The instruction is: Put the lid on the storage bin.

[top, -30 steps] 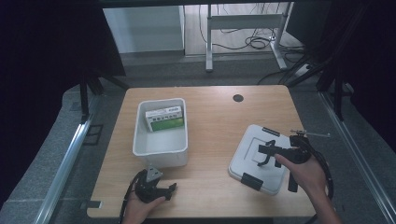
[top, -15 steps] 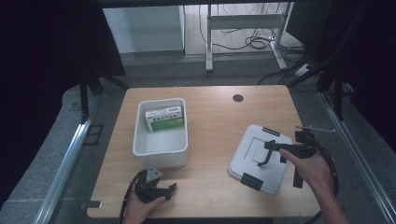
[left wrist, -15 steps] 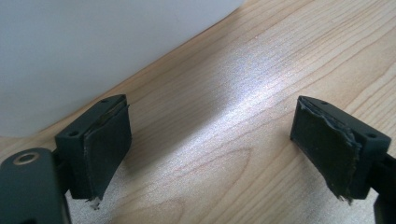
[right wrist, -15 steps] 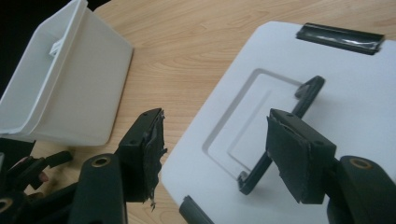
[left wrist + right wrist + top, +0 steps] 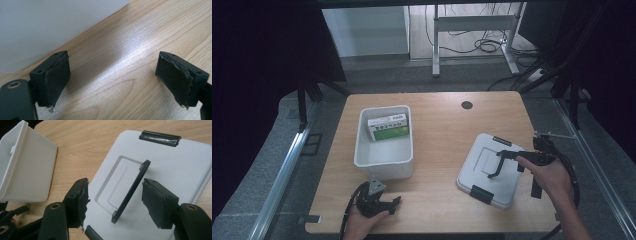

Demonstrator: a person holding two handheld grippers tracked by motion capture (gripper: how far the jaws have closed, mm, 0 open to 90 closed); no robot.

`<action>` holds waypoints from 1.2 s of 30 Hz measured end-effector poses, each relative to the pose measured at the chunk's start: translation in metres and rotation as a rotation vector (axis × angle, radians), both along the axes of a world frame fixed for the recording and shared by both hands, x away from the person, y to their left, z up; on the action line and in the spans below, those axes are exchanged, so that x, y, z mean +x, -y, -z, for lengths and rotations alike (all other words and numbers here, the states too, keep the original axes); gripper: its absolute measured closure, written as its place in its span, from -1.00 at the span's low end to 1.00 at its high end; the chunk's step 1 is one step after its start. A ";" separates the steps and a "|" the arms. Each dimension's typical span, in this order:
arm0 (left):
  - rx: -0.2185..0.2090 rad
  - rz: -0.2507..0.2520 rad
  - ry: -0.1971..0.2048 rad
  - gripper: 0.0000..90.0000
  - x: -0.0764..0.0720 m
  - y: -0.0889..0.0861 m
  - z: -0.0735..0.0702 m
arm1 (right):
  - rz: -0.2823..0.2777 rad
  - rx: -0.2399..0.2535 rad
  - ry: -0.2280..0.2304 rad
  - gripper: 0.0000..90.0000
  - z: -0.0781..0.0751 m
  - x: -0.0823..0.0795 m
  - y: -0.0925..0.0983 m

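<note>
Dim room, dark drapes to both sides, a desk frame and loose cables at the back. Pale wooden tabletop (image 5: pixel 437 125) with a white bin (image 5: pixel 384 162) at centre-left, a green-and-white box (image 5: pixel 388 127) lying inside at its far end. Right of it, flat on the wood and well apart from the bin, a white lid (image 5: pixel 479 162) with black clips and a raised black handle (image 5: pixel 131 192).

Right gripper (image 5: pixel 113 200) low over the lid, jaws spread apart with the handle standing between them, nearer the right pad, nothing gripped yet. Left gripper (image 5: pixel 112 75) resting near the front edge just beside the bin wall, jaws released wide over bare wood.

Likely step: taking the lid by its handle. Best done by centring the handle between the pads, squaring the jaws to the bar, then closing fully before any lift, so the lid does not swing.

Against the half-second-earlier view: right hand shifted slightly; left hand, bin, box and lid unmoved.
</note>
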State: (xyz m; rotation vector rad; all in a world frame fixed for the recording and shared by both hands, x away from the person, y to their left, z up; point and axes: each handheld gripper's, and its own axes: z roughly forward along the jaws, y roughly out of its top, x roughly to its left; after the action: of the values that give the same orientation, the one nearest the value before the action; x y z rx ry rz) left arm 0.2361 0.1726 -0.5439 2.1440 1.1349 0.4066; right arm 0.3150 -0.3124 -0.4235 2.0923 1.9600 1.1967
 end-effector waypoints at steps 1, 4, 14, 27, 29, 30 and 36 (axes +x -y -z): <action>0.000 0.000 0.000 -0.73 0.000 0.000 0.000 | 0.002 -0.002 -0.001 -0.15 0.001 0.001 0.000; 0.000 0.000 0.000 -0.73 0.000 0.000 0.000 | 0.004 -0.005 -0.021 -0.15 0.006 0.006 -0.001; 0.001 0.001 0.000 -0.72 0.000 -0.001 0.000 | 0.017 -0.007 -0.070 -0.05 0.023 0.021 -0.009; 0.001 0.003 0.000 -0.72 -0.001 -0.001 0.000 | 0.067 -0.019 -0.171 0.20 0.042 0.036 -0.012; 0.001 0.003 0.000 -0.72 -0.001 -0.001 0.000 | 0.072 -0.020 -0.183 0.24 0.044 0.037 -0.012; 0.001 0.003 0.000 -0.72 -0.001 -0.001 0.000 | 0.074 -0.022 -0.198 0.30 0.046 0.038 -0.012; 0.000 0.003 -0.001 -0.73 -0.001 -0.001 0.000 | 0.083 -0.025 -0.248 0.53 0.051 0.041 -0.014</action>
State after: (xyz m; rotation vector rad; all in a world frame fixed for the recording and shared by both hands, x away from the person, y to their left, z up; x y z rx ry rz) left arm 0.2352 0.1741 -0.5438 2.1461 1.1317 0.4049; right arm 0.3558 -0.2988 -0.4746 2.3836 1.9438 0.9330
